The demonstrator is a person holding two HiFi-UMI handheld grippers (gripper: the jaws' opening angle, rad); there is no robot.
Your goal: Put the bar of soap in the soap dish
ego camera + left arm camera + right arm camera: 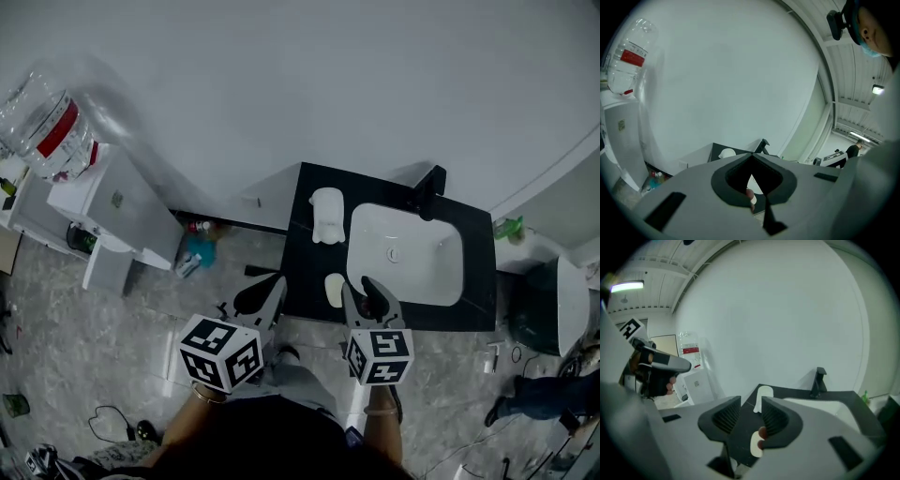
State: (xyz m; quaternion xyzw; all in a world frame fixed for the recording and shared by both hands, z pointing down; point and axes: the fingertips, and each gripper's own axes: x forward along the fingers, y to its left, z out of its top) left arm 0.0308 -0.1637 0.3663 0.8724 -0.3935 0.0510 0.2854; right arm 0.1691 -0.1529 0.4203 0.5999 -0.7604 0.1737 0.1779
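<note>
A pale oval bar of soap (335, 289) lies on the black counter (305, 272) near its front edge. The white soap dish (326, 216) stands farther back on the same counter, left of the white sink (450, 281). My right gripper (361, 289) hovers open just right of the soap. In the right gripper view the soap (755, 446) shows low in the gap between the jaws, untouched, with the soap dish (763, 397) beyond them. My left gripper (267, 298) hangs shut off the counter's left front corner; in the left gripper view the dish (726, 153) peeks over its jaws.
A black faucet (429, 192) rises behind the sink. A white cabinet (117, 211) with a large water bottle (52, 131) stands to the left, small bottles (192, 246) on the floor beside it. A white fixture (570, 305) stands at right. The wall runs behind the counter.
</note>
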